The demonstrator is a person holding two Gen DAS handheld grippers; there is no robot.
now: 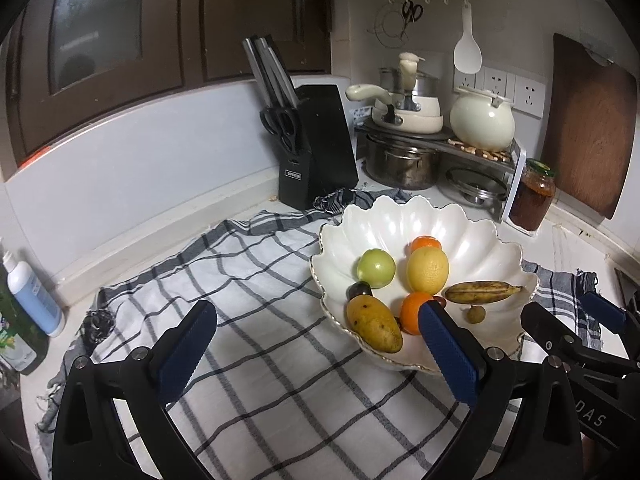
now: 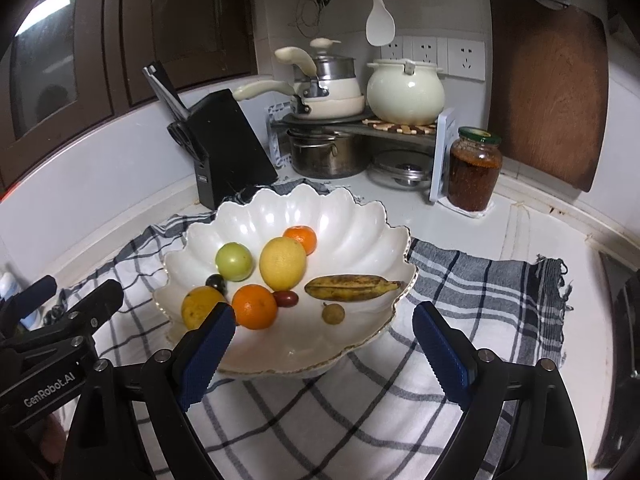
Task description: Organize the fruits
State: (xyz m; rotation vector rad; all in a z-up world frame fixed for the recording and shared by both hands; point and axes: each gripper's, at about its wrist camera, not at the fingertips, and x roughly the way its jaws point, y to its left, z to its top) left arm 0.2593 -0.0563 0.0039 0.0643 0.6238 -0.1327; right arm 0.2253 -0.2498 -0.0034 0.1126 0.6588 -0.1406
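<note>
A white scalloped bowl (image 1: 472, 236) (image 2: 352, 216) stands on a checked cloth (image 1: 256, 320) (image 2: 472, 280). It holds a green apple (image 1: 376, 263) (image 2: 234, 261), a lemon (image 1: 427, 270) (image 2: 282, 262), two oranges (image 1: 412, 314) (image 2: 255, 306), a mango (image 1: 374, 323) (image 2: 197, 305), a spotted banana (image 1: 482, 292) (image 2: 350, 287), a longan (image 1: 476, 314) (image 2: 333, 313) and small dark fruits. My left gripper (image 1: 316, 346) is open and empty, left of the bowl's near rim. My right gripper (image 2: 324, 350) is open and empty, at the bowl's near rim; it also shows in the left wrist view (image 1: 568, 316).
A black knife block (image 1: 316, 144) (image 2: 224, 144), a rack of pots (image 1: 420, 140) (image 2: 340, 120) and a jar of red sauce (image 1: 534, 194) (image 2: 474, 168) stand behind the bowl. A wooden board (image 2: 548, 84) leans on the right wall. Bottles (image 1: 32, 292) stand at the far left.
</note>
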